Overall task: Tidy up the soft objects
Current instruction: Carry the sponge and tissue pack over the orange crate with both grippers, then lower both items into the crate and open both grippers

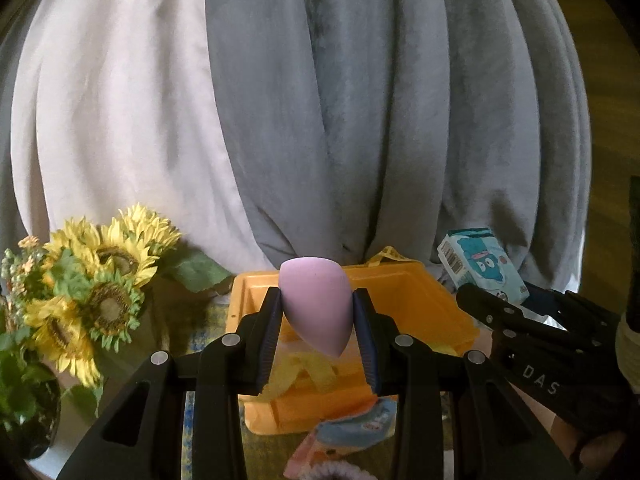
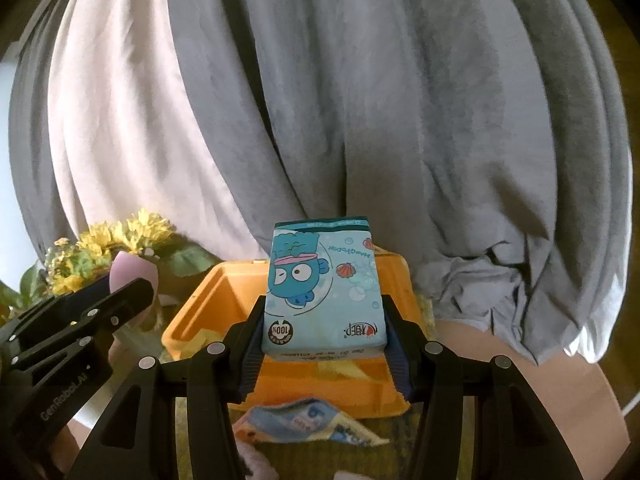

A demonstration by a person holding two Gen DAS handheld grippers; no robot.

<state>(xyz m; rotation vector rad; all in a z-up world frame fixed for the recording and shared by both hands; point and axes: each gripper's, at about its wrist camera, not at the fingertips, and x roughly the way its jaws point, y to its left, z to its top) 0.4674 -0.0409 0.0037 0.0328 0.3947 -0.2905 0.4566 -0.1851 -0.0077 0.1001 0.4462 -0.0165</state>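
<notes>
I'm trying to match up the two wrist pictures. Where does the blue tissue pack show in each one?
Left wrist view: the tissue pack sits at the right, held by the right gripper coming in from that side.
Right wrist view: the tissue pack is in the centre, clamped between the gripper's fingers.
Shared landmark: the orange bin, just behind the grippers in both views.

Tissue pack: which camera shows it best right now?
Right wrist view: the tissue pack fills the centre, held upright between the right gripper jaws, cartoon print readable. The left wrist view shows only its upper part at the right edge, behind that gripper.
</notes>
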